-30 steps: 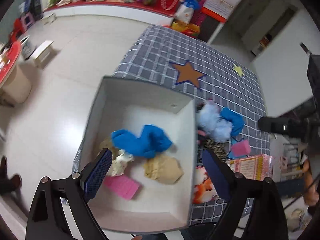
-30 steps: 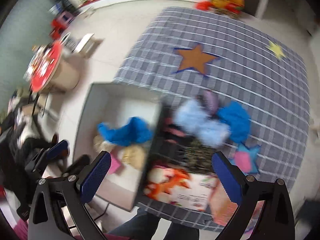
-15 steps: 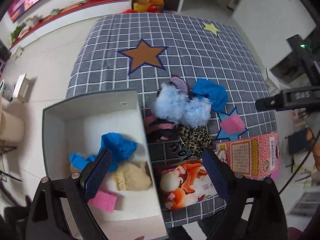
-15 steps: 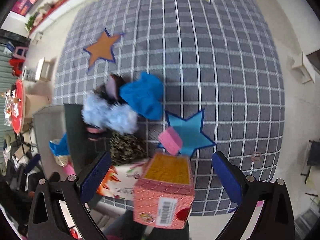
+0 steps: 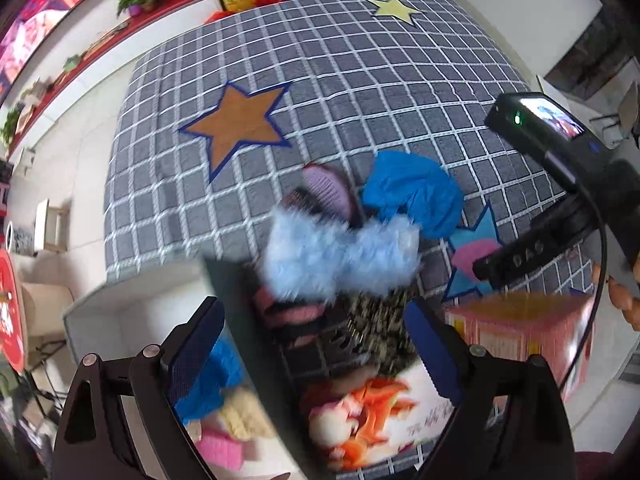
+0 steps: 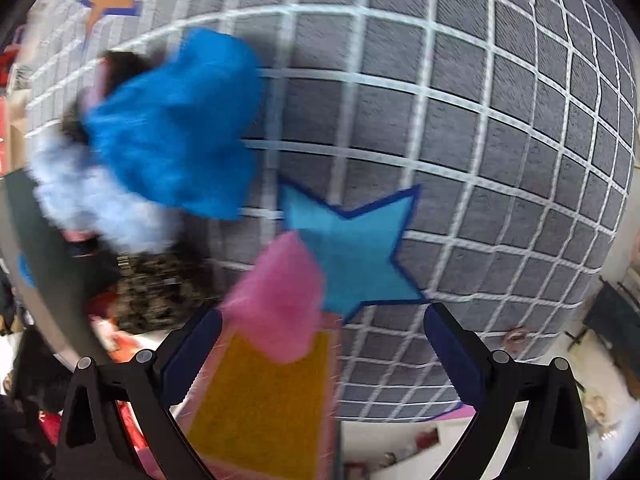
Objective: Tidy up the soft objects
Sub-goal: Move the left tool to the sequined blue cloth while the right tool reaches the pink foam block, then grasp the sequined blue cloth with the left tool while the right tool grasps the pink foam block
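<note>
Both grippers released, over a pile of soft items beside the bin.
Right gripper (image 6: 320, 354) nears pink sponge (image 6: 280, 300) at 12 o'clock; blur suggests speed, so you may nudge the pink box (image 6: 260, 404).

A heap of soft things (image 5: 340, 256) lies on the checked mat (image 5: 320, 80), just right of an open box (image 5: 132, 316) at the mat's near left corner. More soft pieces (image 5: 208, 380) lie in that box. A carton (image 5: 516, 336) stands right of the heap, with a sponge (image 6: 280, 300) just behind it on a star patch (image 6: 352, 256).
</note>
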`<act>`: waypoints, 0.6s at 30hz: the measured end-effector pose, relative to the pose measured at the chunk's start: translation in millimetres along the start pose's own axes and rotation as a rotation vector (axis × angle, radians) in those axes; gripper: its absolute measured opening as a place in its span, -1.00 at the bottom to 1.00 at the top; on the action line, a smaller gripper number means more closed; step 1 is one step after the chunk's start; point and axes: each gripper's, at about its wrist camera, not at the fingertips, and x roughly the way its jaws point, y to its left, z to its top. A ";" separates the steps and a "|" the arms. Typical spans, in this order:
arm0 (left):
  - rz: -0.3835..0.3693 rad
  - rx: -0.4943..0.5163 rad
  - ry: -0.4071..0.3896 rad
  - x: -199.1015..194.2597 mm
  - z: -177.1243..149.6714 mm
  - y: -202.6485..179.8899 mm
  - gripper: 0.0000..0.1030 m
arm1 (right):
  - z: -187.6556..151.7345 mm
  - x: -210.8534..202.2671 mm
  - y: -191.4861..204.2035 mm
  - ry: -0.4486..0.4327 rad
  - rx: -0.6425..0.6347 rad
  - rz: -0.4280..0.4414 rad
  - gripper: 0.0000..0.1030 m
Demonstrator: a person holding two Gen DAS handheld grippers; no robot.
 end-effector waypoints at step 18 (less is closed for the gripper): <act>-0.015 0.216 0.137 98.7 78.9 -84.4 0.81 | -48.0 -10.9 -102.3 -0.337 0.115 0.089 0.97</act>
